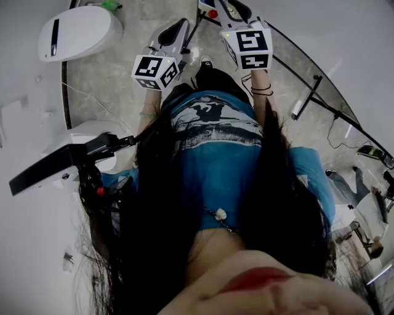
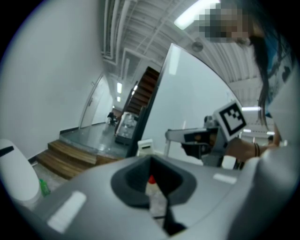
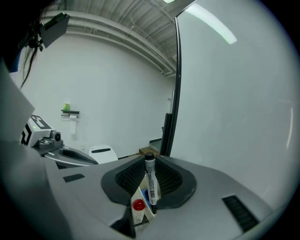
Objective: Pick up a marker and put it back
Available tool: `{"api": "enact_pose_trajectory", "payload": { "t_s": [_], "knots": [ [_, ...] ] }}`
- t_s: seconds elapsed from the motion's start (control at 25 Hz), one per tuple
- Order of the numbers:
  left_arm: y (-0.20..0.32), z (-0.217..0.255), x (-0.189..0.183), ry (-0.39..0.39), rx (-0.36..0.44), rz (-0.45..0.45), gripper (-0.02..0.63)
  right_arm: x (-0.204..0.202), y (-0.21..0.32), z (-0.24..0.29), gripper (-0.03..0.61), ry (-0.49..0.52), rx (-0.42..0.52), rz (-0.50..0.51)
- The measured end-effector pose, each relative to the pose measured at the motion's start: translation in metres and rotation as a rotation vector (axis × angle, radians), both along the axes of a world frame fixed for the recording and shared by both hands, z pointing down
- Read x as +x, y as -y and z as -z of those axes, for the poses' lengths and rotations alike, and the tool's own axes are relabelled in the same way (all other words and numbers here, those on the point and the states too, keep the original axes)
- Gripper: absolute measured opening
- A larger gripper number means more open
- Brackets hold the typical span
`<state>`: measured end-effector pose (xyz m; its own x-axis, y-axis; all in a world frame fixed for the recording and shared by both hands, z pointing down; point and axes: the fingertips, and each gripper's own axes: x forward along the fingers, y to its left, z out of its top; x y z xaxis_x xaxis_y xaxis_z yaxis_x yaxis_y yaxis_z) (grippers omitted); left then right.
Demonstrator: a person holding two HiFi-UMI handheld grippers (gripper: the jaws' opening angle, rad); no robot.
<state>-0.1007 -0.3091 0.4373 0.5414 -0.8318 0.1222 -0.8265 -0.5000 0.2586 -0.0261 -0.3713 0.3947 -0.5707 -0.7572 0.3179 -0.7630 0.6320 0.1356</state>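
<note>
My right gripper point(image 3: 149, 174) is shut on a white marker point(image 3: 150, 183) with a black cap, which stands upright between the jaws. Just below it is a small white holder point(image 3: 139, 209) with a red-capped marker and something blue. In the head view the right gripper point(image 1: 231, 8) is raised at the top, with the red cap point(image 1: 212, 13) beside it. My left gripper point(image 1: 173, 32) is held up to its left. Its jaws meet with nothing between them, and the left gripper point(image 2: 151, 174) shows the red cap point(image 2: 151, 179) beyond the narrow gap.
A curved glass board edge point(image 1: 308, 67) runs down the right. A white rounded unit point(image 1: 80, 31) sits at top left and a black-and-white device point(image 1: 61, 163) at left. Wooden steps point(image 2: 70, 157) and a green bottle point(image 2: 43, 187) lie in the left gripper view.
</note>
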Motion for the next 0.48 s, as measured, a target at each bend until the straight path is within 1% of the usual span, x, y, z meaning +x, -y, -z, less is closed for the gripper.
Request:
{"api": "enact_pose_trajectory", "payload": {
  "t_s": [0.12,0.32,0.48],
  "knots": [
    [-0.002,-0.002,0.001,0.011,0.0,-0.01,0.0,0.007,-0.007,0.011,0.071,0.016,0.033,-0.016],
    [-0.005,-0.005,0.003,0.021,-0.005,-0.024,0.0,0.017,-0.016,0.027,0.071,0.154,0.015,-0.033],
    [-0.007,-0.007,0.008,0.027,-0.01,-0.041,0.0,0.022,-0.02,0.032,0.071,0.172,0.027,-0.042]
  ]
}}
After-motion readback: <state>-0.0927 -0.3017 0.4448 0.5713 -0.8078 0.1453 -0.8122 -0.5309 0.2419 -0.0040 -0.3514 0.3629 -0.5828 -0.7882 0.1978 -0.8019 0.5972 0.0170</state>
